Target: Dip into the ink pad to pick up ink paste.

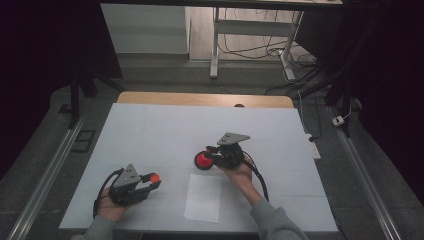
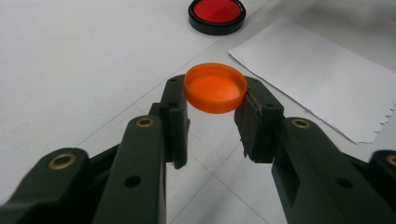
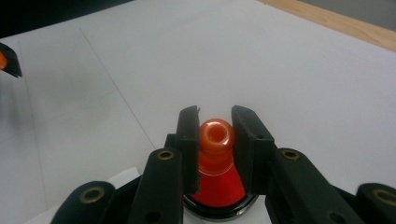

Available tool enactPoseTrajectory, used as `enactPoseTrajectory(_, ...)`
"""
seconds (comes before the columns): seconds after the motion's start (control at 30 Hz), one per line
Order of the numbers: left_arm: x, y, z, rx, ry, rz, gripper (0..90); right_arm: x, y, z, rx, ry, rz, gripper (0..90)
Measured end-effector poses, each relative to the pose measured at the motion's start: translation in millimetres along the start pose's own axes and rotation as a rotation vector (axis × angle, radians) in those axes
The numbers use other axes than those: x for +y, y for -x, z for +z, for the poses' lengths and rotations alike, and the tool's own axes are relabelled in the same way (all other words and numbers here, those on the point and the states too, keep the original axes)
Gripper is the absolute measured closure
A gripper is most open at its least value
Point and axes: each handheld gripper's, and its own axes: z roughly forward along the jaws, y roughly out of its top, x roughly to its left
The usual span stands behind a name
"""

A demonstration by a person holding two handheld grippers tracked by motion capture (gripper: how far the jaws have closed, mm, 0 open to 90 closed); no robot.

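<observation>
My left gripper [image 1: 151, 179] is near the table's front left, shut on a small orange cap [image 2: 215, 88] held by its rim, hollow side up, just above the table. My right gripper [image 1: 211, 156] is at mid-table, pointing left. Its jaws are shut on the round orange-red knob [image 3: 216, 135] of a red cone-shaped piece. That piece hangs over a round black-rimmed dish with a red inside [image 1: 202, 161]; whether it touches the dish I cannot tell. The left gripper view has the dish [image 2: 217, 13] at its top edge.
A white sheet of paper [image 1: 203, 197] with a jagged front edge lies between the two hands, near the front edge. The table [image 1: 165, 127] has a white cover; a strip of bare wood [image 1: 200, 98] runs along its far edge. The tip of the left gripper [image 3: 7, 60] shows far left.
</observation>
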Motion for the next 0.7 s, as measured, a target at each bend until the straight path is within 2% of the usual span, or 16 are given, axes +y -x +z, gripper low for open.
enactPoseTrajectory(0.37, 0.2, 0.3, 0.2, -0.001, -0.002, 0.003, 65.4, -5.4, 2.6, 14.1, -0.018, -0.055, -0.016, 71.9)
enactPoseTrajectory(0.7, -0.2, 0.1, 0.3, -0.003, -0.004, 0.001, 65.3, -7.3, 1.7, 20.4, -0.022, -0.067, -0.026, 71.9)
